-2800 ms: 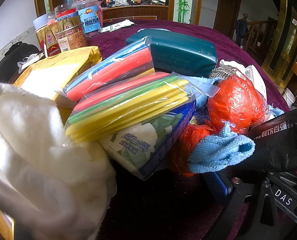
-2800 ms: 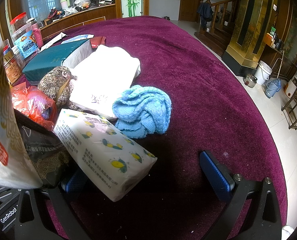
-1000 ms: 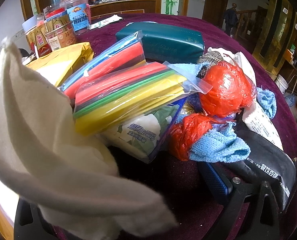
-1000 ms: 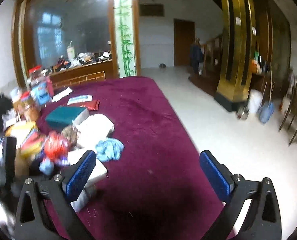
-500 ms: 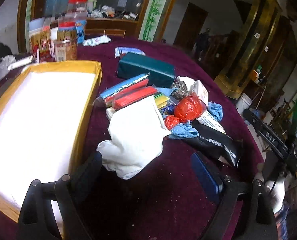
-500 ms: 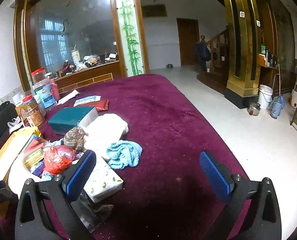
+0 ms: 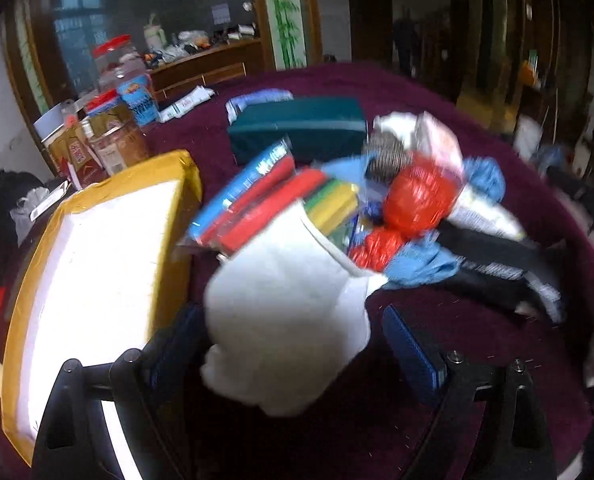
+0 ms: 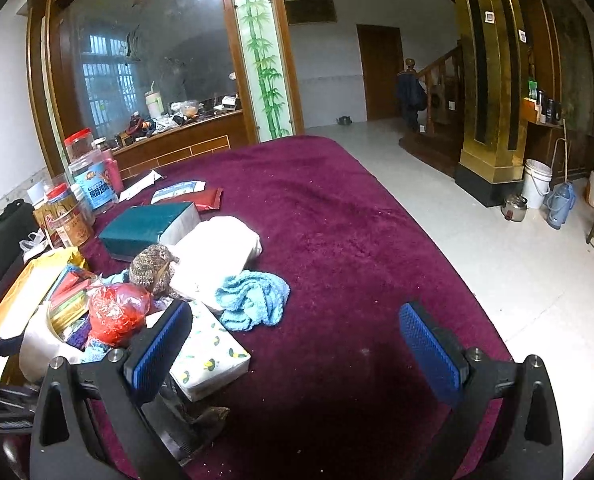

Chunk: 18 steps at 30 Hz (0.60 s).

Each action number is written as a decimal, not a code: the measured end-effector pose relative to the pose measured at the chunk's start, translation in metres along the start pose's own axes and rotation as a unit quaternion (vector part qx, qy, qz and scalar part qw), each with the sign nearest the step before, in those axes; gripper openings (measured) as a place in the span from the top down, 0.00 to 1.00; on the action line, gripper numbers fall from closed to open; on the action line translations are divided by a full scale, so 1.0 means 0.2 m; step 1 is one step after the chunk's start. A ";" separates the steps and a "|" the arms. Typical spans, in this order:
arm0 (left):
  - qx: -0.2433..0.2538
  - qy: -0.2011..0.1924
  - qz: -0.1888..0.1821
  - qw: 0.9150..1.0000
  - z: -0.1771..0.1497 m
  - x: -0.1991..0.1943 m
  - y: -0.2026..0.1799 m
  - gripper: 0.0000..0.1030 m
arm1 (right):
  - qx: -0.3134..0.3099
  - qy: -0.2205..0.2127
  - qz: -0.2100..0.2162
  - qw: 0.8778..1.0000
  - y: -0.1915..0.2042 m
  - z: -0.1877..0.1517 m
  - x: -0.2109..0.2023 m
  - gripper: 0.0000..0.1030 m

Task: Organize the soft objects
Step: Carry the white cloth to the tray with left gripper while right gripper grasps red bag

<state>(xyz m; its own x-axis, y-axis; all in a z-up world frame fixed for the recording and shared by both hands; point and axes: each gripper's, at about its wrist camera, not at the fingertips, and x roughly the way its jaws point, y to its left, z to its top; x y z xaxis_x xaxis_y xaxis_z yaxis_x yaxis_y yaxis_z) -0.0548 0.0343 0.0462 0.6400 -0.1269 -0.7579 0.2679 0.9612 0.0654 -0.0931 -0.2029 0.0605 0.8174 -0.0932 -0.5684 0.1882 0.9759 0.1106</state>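
A white cloth (image 7: 289,312) lies crumpled on the purple tablecloth (image 7: 437,320), leaning on the pile of soft things. My left gripper (image 7: 293,350) is open around it. The cloth brushes the left finger (image 7: 173,344) and stands apart from the right finger (image 7: 413,356); the picture is blurred. Behind it are bagged coloured cloths (image 7: 265,200), a red bagged ball (image 7: 417,200) and a blue rag (image 7: 425,264). My right gripper (image 8: 293,350) hangs open and empty over bare tablecloth (image 8: 337,240), right of a lemon-print tissue pack (image 8: 205,352) and a light blue knitted cloth (image 8: 253,300).
A yellow-rimmed tray (image 7: 177,248) with a white floor sits left of the pile. Snack jars (image 7: 113,136) stand at the back left, and a teal tissue pack (image 7: 297,128) lies behind the pile. A black bag (image 7: 497,264) lies to the right. The table's edge (image 8: 437,248) drops to a tiled floor.
The white cloth, close to the left camera a second ago, then lay on the table; now the left gripper has come nearer around it and rolled. The right gripper sank slightly.
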 end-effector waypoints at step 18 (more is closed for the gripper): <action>-0.124 -0.078 -0.140 0.979 -0.23 -0.49 0.32 0.83 | 0.008 0.040 0.006 0.999 -0.01 0.00 0.07 0.00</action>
<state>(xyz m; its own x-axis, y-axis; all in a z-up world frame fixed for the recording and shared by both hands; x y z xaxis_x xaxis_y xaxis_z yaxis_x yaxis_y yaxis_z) -0.1337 0.1187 0.0954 0.6736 -0.4120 -0.6136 0.2785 0.9105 -0.3055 -0.0825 -0.2071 0.0526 0.7740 -0.0659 -0.6298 0.1888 0.9734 0.1302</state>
